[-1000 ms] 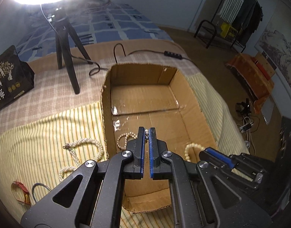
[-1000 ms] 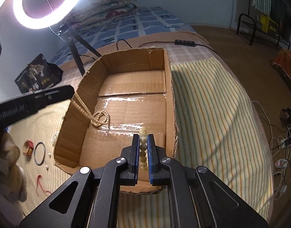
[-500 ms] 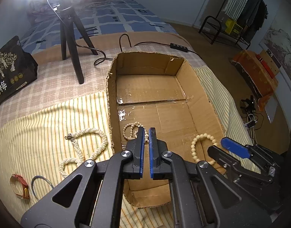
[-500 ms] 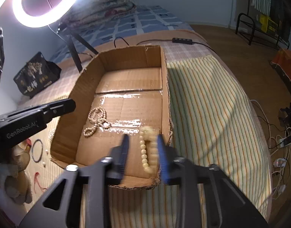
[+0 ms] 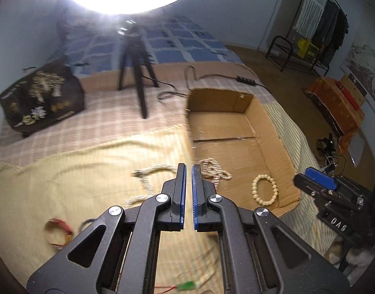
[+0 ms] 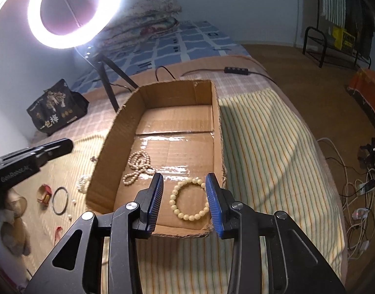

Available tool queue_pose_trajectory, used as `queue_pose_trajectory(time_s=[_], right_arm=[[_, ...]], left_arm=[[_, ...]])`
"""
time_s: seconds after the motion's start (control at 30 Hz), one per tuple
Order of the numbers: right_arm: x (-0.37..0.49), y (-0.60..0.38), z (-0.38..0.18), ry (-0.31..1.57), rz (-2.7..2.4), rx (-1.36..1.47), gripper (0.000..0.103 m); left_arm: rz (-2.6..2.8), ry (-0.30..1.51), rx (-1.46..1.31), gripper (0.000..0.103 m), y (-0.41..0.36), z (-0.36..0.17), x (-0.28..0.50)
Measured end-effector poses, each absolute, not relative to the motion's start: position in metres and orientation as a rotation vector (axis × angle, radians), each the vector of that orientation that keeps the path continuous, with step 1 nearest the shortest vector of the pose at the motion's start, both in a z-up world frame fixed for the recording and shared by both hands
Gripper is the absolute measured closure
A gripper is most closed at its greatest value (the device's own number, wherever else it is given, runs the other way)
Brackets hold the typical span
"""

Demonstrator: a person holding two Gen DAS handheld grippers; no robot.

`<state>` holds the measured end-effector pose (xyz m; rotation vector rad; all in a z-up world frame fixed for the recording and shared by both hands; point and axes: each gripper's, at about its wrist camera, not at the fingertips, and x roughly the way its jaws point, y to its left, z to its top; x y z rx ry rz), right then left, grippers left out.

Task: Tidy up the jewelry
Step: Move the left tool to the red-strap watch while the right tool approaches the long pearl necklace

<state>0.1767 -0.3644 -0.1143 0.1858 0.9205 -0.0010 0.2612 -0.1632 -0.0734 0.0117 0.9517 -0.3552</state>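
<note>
Matt corrugated cardboard box [image 6: 219,112] with glossy tape [image 6: 172,170]; smooth, shiny bead bracelet [image 6: 190,199]; woven striped cloth [image 6: 273,152].

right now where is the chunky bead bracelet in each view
Left wrist view: the bead bracelet lies right of centre, on the floor of the cardboard box near its front right corner.
Right wrist view: the bracelet lies low in the middle, between the spread fingers of the right gripper, touching neither.
Shared landmark: the pearl necklace heaped in the same box.

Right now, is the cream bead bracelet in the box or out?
In: the bracelet lies flat on the cardboard box floor, free between the open right gripper jaws.
</note>
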Motion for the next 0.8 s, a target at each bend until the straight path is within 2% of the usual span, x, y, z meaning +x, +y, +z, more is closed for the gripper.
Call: queue_pose_trajectory(time_s=[0.03, 0.07, 0.1, 0.17, 0.27, 0.33, 0.37, 0.53, 0.6, 0.8], right_arm=[[0.175, -0.362, -0.111, 0.913, 0.005, 0.185, 0.069], [0.174, -0.359, -0.109, 0.908, 0.012, 0.185, 0.069], [0.172, -0.356, -0.106, 0.9, 0.019, 0.182, 0.069], [0.169, -0.349, -0.101, 0.884, 0.03, 0.175, 0.069], [0.163, -0.337, -0.095, 0.858, 0.052, 0.161, 0.062], [0.159, -0.329, -0.09, 0.828, 0.064, 0.148, 0.05], [0.158, -0.325, -0.088, 0.815, 0.07, 0.139, 0.047], [0.15, -0.299, -0.081, 0.775, 0.121, 0.1, 0.034], [0.149, -0.289, -0.08, 0.77, 0.146, 0.094, 0.031], [0.153, -0.26, -0.083, 0.787, 0.207, 0.073, 0.031]], left_arm=[[-0.341, 0.941, 0.011, 0.1, -0.153, -0.069, 0.258], [-0.325, 0.929, 0.009, 0.091, -0.143, -0.065, 0.255], [-0.314, 0.918, 0.007, 0.076, -0.134, -0.061, 0.251], [-0.287, 0.888, 0.0, 0.062, -0.113, -0.054, 0.244], [-0.224, 0.865, 0.012, 0.062, -0.08, -0.047, 0.231], [-0.187, 0.861, 0.006, 0.059, -0.058, -0.045, 0.224], [-0.171, 0.86, 0.003, 0.056, -0.047, -0.045, 0.22], [-0.104, 0.885, -0.009, 0.056, -0.002, -0.055, 0.202], [-0.084, 0.912, -0.031, 0.056, 0.015, -0.063, 0.197], [-0.034, 0.96, -0.13, 0.056, 0.055, -0.081, 0.2]])
